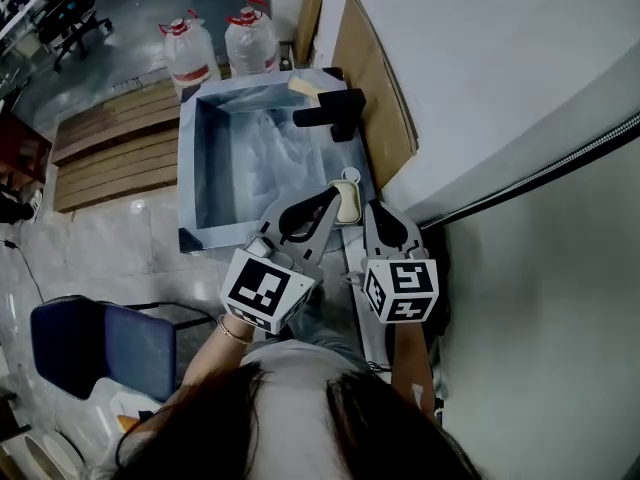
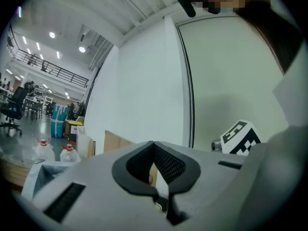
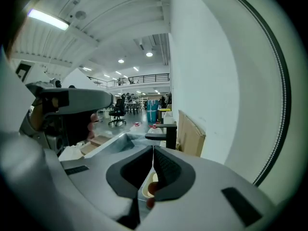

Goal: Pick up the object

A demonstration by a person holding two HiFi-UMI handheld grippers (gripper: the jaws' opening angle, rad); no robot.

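A cream, dish-like object point(image 1: 348, 206) rests at the near right corner of a steel tub point(image 1: 190, 158) lined with clear plastic. My left gripper point(image 1: 334, 190) hangs just above and left of it, jaws closed tip to tip with nothing held. My right gripper point(image 1: 370, 208) is beside the object on its right, also shut and empty. In the right gripper view the cream object point(image 3: 147, 190) shows through the loop of the closed jaws point(image 3: 153, 149), with something small and red on it. The left gripper point(image 2: 154, 144) points at the white wall.
A black tap point(image 1: 335, 114) reaches over the tub's far right rim, near another pale block point(image 1: 303, 86). Cardboard sheets point(image 1: 375, 88) lean against the white wall on the right. Two water jugs point(image 1: 222, 46) and a wooden pallet point(image 1: 115, 143) lie beyond; a blue chair point(image 1: 95, 343) is near left.
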